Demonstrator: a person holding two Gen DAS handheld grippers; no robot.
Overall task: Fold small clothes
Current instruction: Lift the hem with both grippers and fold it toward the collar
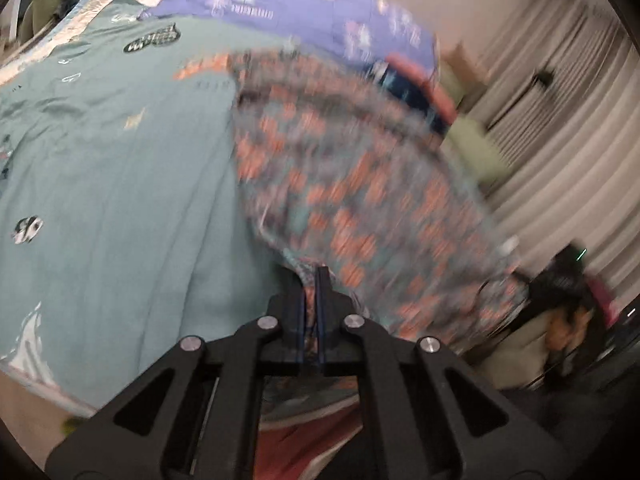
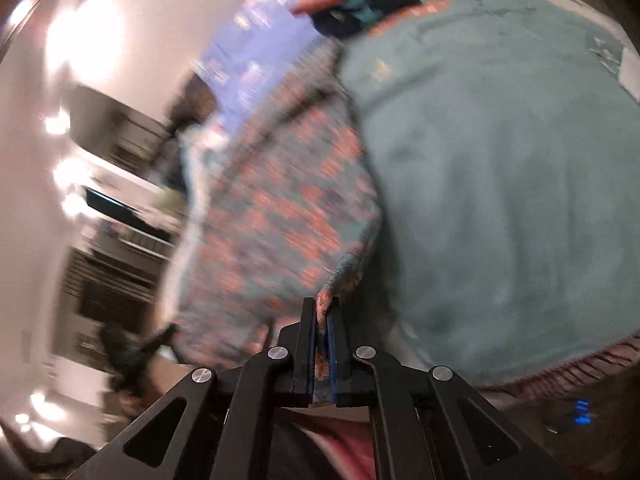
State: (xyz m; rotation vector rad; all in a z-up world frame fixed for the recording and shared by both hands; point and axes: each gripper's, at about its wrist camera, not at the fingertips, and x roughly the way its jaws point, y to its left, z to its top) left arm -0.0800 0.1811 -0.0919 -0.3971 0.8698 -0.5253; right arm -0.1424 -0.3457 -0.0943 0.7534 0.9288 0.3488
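A small garment with an orange and grey pattern (image 1: 360, 184) hangs stretched over a teal bedspread (image 1: 120, 168); it is blurred in both views. My left gripper (image 1: 314, 276) is shut on one edge of the garment, with cloth pinched between its pads. The same patterned garment (image 2: 272, 216) spreads to the left in the right wrist view. There my right gripper (image 2: 323, 306) is shut on a bunched corner of it, which sticks up between the fingers. The other gripper shows as a dark blur at the garment's far corner in each view.
The teal bedspread (image 2: 500, 200) covers most of the bed. A purple printed sheet (image 1: 304, 4) lies at the far end, with a folded dark blue and orange garment (image 1: 416, 80) beside it. Pale curtains (image 1: 560, 152) hang at the right. Shelves and lamps (image 2: 100, 184) line the wall at the left.
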